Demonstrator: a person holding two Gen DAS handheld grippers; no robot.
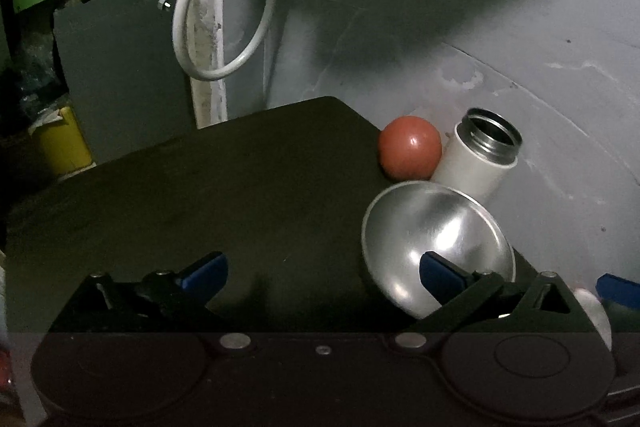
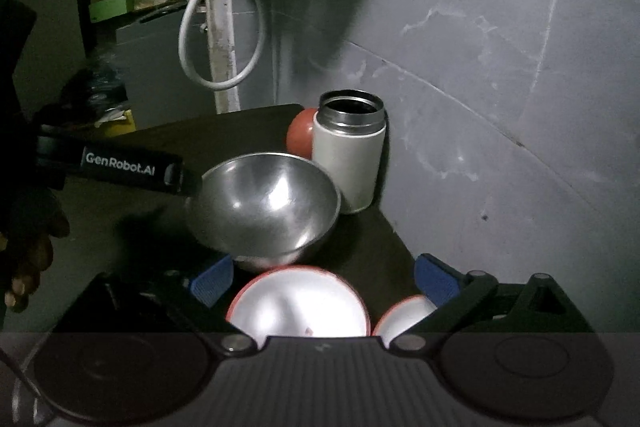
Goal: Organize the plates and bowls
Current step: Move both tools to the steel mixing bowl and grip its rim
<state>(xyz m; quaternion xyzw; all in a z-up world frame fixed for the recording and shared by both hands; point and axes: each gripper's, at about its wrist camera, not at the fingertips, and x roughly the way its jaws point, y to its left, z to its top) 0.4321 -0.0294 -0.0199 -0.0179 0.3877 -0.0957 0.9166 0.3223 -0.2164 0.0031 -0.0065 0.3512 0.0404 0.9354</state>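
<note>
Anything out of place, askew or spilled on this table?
The steel bowl sits tilted rather than flat. A red ball, no dishware, lies beside the lidless white flask. No spill shows.

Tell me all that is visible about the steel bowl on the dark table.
The steel bowl is round, deep and empty, of brushed shiny metal with a thin rim. It sits upright on the dark table, in front of the white flask and red ball. Whether it touches them is unclear. The left hand-held gripper, open, has one blue finger over the bowl's inside.
</note>
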